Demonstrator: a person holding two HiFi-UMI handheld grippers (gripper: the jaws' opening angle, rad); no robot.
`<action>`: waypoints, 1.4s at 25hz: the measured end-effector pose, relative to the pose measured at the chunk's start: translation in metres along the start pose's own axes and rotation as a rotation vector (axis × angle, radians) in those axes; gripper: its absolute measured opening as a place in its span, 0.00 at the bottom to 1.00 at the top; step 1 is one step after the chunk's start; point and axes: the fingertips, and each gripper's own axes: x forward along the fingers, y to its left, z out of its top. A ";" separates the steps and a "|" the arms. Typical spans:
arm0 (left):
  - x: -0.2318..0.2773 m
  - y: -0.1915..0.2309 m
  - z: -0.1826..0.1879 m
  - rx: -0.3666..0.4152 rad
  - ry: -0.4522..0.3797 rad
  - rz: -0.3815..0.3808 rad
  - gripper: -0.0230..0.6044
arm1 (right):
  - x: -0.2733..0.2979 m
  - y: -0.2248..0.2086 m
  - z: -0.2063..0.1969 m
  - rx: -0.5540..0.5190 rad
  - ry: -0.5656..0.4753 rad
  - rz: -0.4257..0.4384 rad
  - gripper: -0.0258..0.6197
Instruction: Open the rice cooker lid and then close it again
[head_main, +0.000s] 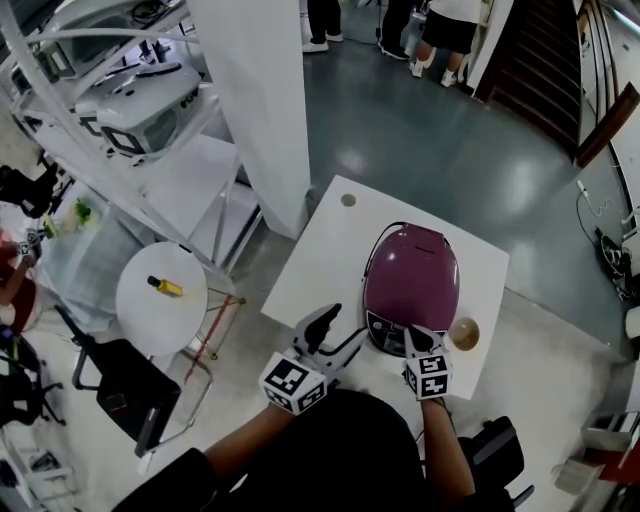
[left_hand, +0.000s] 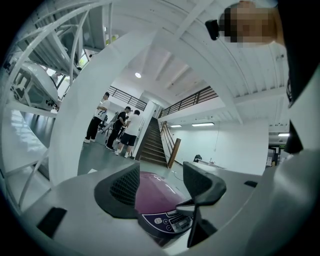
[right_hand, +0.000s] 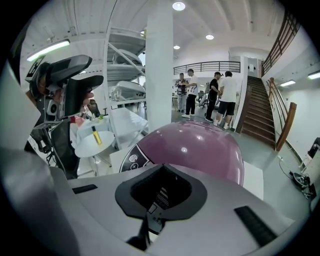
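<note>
A purple rice cooker (head_main: 410, 275) stands on the white table (head_main: 320, 250) with its lid down and its dark control panel facing me. My right gripper (head_main: 412, 338) is shut with nothing in it, tilted down right over the front of the cooker at the panel. In the right gripper view the shut right gripper (right_hand: 162, 170) covers the panel, and the purple lid (right_hand: 200, 147) rises just beyond. My left gripper (head_main: 330, 332) is open, held level to the left of the cooker's front. The cooker (left_hand: 152, 192) shows between its spread fingers, apart from them.
A small tan bowl (head_main: 464, 333) sits on the table at the cooker's right front corner. A round white side table (head_main: 150, 310) with a yellow bottle (head_main: 165, 287) and a black chair (head_main: 125, 390) stand to the left. A white pillar (head_main: 260, 90) rises behind.
</note>
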 end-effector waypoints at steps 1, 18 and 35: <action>0.000 0.001 0.000 -0.002 -0.001 0.000 0.44 | 0.001 0.000 0.000 0.002 0.002 -0.002 0.04; -0.007 0.008 -0.004 0.008 0.018 -0.015 0.44 | 0.000 -0.001 0.000 0.065 -0.021 -0.008 0.04; -0.021 0.012 -0.008 0.018 0.014 0.016 0.43 | 0.001 -0.003 -0.002 0.055 -0.029 -0.070 0.04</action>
